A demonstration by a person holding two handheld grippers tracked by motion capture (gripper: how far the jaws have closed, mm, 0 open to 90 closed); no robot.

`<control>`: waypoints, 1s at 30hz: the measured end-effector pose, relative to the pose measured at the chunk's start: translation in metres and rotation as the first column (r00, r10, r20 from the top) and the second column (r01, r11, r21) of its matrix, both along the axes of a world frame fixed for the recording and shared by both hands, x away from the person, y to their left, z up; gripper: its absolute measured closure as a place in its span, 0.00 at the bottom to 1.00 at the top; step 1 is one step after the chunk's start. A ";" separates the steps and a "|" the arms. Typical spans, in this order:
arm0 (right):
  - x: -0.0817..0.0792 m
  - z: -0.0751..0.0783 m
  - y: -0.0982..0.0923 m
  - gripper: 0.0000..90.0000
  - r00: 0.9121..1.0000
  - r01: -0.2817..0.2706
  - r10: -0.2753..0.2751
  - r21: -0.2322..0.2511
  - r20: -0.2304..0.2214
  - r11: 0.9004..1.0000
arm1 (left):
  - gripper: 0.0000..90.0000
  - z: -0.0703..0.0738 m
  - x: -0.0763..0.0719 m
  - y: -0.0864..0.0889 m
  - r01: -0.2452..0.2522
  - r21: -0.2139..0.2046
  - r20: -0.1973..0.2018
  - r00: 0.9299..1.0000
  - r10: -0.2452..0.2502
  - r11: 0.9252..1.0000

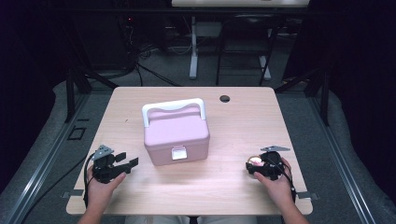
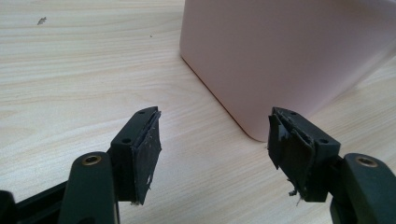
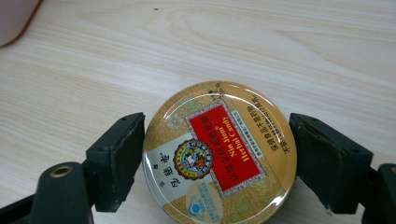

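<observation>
A pink lidded box (image 1: 176,133) with a white handle (image 1: 173,106) and a white front latch stands shut in the middle of the wooden table (image 1: 243,116). My left gripper (image 1: 131,159) rests on the table to the box's left, open, with nothing between its jaws. In the left gripper view the left gripper (image 2: 215,135) points at the box's near corner (image 2: 280,51), a short way off. At the table's right front, my right gripper (image 1: 252,165) is shut on a round gold herbal candy tin (image 1: 255,162). Both pads press the tin's rim (image 3: 219,154), its red label facing up.
A dark cable hole (image 1: 224,99) lies in the table behind the box. Bare wood runs along the table's front between my hands. Beyond the far edge stand another desk's white legs (image 1: 193,51) and cables on a grey floor.
</observation>
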State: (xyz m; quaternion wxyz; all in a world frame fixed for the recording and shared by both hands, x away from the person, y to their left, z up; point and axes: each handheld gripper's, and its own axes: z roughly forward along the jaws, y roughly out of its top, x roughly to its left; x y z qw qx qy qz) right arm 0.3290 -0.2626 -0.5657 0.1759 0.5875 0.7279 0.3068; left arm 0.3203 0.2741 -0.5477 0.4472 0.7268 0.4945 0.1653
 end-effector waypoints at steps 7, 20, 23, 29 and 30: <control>-0.005 0.000 -0.016 0.22 0.999 0.043 -0.043 0.013 -0.008 0.999 | 0.39 0.000 0.000 -0.001 0.001 0.014 -0.009 1.000 0.000 1.000; -0.006 0.023 -0.016 0.17 0.998 0.014 -0.016 0.039 0.057 0.999 | 0.41 0.004 0.001 -0.001 0.011 0.015 0.027 1.000 -0.011 1.000; -0.004 0.030 -0.008 0.17 0.997 -0.013 0.010 0.042 0.075 0.999 | 0.43 0.007 0.000 -0.001 0.025 -0.003 0.037 0.999 -0.025 1.000; 0.001 0.033 0.008 0.33 0.993 -0.038 0.032 0.047 0.116 0.998 | 0.44 0.010 0.001 -0.002 0.033 -0.017 0.045 0.998 -0.032 0.999; 0.002 0.033 0.011 0.36 0.991 -0.047 0.041 0.046 0.127 0.998 | 0.44 0.010 0.002 -0.002 0.036 -0.017 0.043 0.998 -0.035 0.999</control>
